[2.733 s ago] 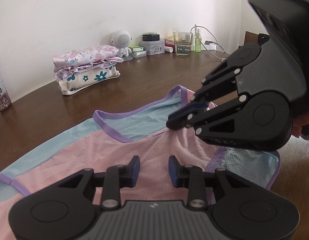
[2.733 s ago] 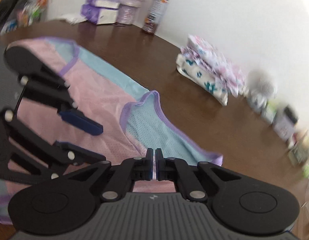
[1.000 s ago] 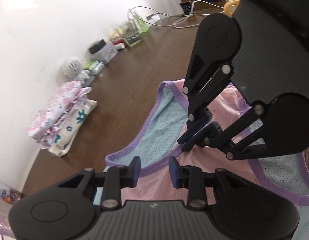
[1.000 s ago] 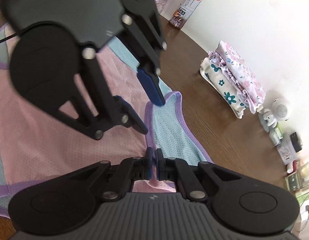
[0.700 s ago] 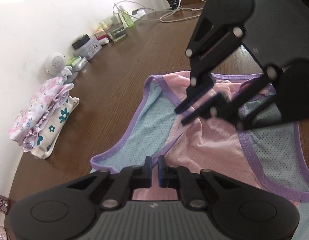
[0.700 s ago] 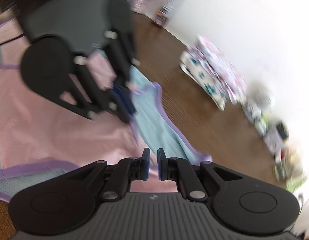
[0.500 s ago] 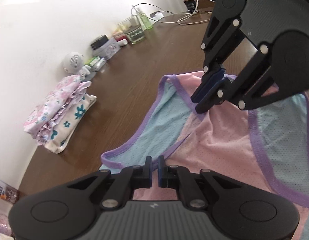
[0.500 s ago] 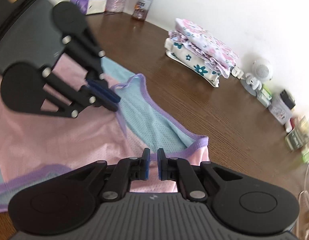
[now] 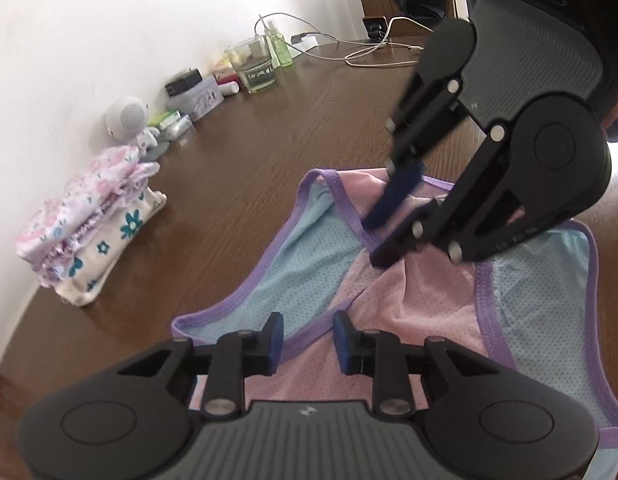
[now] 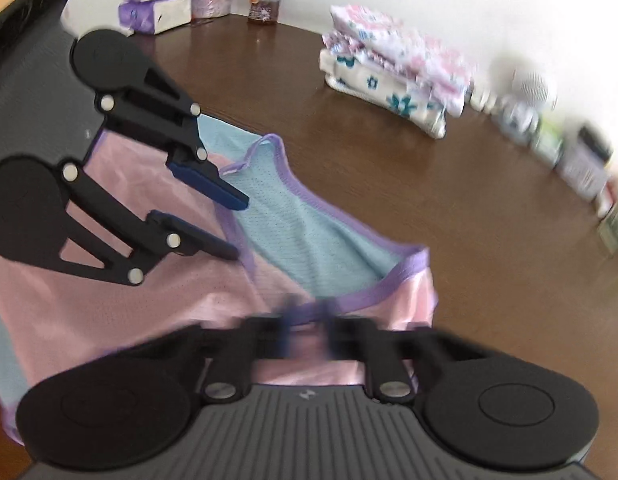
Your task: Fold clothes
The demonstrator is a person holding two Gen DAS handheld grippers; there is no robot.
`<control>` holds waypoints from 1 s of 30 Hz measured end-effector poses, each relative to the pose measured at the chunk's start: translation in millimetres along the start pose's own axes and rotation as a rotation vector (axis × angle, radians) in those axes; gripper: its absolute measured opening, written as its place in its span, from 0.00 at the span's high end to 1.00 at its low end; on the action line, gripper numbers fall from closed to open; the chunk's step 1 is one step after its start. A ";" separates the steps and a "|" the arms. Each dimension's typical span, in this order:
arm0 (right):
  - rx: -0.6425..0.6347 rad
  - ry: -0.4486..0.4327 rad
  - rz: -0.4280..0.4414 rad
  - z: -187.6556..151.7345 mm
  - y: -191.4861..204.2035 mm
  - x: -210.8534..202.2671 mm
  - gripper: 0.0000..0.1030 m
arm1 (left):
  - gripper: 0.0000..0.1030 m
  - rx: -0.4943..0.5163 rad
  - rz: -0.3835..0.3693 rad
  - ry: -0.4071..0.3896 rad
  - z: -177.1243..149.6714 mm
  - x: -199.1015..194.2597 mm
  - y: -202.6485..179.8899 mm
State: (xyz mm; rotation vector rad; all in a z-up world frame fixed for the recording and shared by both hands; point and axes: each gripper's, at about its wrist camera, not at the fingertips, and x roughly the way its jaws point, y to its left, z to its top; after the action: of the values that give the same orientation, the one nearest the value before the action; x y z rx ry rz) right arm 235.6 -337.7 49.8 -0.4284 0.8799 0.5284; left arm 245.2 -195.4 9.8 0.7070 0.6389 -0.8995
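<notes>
Where cloth lies rumpled, both claws [image 9: 308, 339] [image 10: 307, 330] agape over pink garment [image 9: 421, 300].

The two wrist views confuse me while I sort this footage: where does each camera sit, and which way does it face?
Left wrist: on the left claw, looking along its open fingers over the pink and blue garment toward the wall; the right claw crosses in.
Right wrist: on the right claw, blurred, facing the same garment; the left claw enters.
Shared: garment, folded stack, brown table.

The garment [image 9: 421, 292] is spread on the bench [image 9: 249, 168]; folded clothes [image 9: 89, 224] are stacked behind it, by the wall.
</notes>
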 end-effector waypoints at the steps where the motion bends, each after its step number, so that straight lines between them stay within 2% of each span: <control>1: 0.000 -0.002 -0.013 -1.0 1.3 -0.7 1.00 | 0.88 -0.011 -0.018 0.004 -0.5 -0.1 1.8; 2: 0.000 -0.005 -0.026 -2.0 2.6 -1.5 1.00 | 0.97 -0.010 -0.027 0.007 -1.3 -0.5 1.4; 5: 0.016 -0.018 -0.068 -4.6 0.8 -4.1 1.00 | 0.99 0.043 0.043 -0.007 -4.8 -3.3 -8.5; 8: 0.050 -0.027 -0.084 -5.8 -7.1 -3.7 1.00 | 0.99 0.027 0.059 -0.032 -6.5 -8.4 -8.1; 9: 0.075 -0.027 -0.068 -5.4 -11.4 -3.5 0.96 | 0.98 0.012 0.056 -0.041 -6.1 -10.1 -5.8; 11: 0.130 -0.036 -0.029 -3.2 -18.9 -4.1 0.89 | 0.93 -0.035 0.054 -0.062 -4.2 -12.2 1.2; 13: 0.145 -0.041 -0.024 -0.9 -19.9 -3.8 0.66 | 0.83 -0.082 0.038 -0.068 -1.5 -12.6 8.6; 14: 0.140 -0.031 -0.028 -0.3 -19.2 -1.5 0.63 | 0.78 -0.093 0.031 -0.060 -0.7 -11.1 10.4; 15: 0.134 -0.016 -0.032 0.1 -18.5 1.4 0.62 | 0.68 -0.101 0.026 -0.050 -0.2 -9.2 11.7; 16: 0.144 -0.013 -0.025 -0.4 -19.5 3.5 0.62 | 0.63 -0.098 0.025 -0.035 -0.9 -6.0 11.5; 18: 0.176 -0.015 -0.007 -1.8 -22.9 5.9 0.67 | 0.63 -0.101 0.016 -0.031 -4.7 -2.3 11.0; 19: 0.194 -0.018 -0.001 -2.2 -24.7 6.1 0.82 | 0.65 -0.112 0.005 -0.033 -6.1 -2.7 12.8; 20: 0.211 -0.020 0.006 -2.6 -26.5 6.3 0.90 | 0.68 -0.126 -0.014 -0.032 -6.8 -2.6 15.2; 22: 0.213 -0.025 -0.002 -3.1 -25.0 5.5 0.92 | 0.92 -0.144 -0.049 -0.031 -7.9 -2.9 17.5; 27: 0.216 -0.078 -0.051 -2.6 -19.8 -4.7 0.92 | 0.94 -0.065 0.034 -0.050 -11.8 -8.7 1.5; 30: 0.239 -0.083 -0.057 -3.7 -22.9 -4.4 0.92 | 0.96 -0.058 0.096 -0.065 -13.9 -14.4 -1.5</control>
State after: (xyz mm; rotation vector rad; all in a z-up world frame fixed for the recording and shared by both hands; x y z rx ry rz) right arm 244.7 -359.0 54.4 -0.2119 0.8362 0.3801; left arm 234.4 -178.6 11.7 0.6486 0.5666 -0.8085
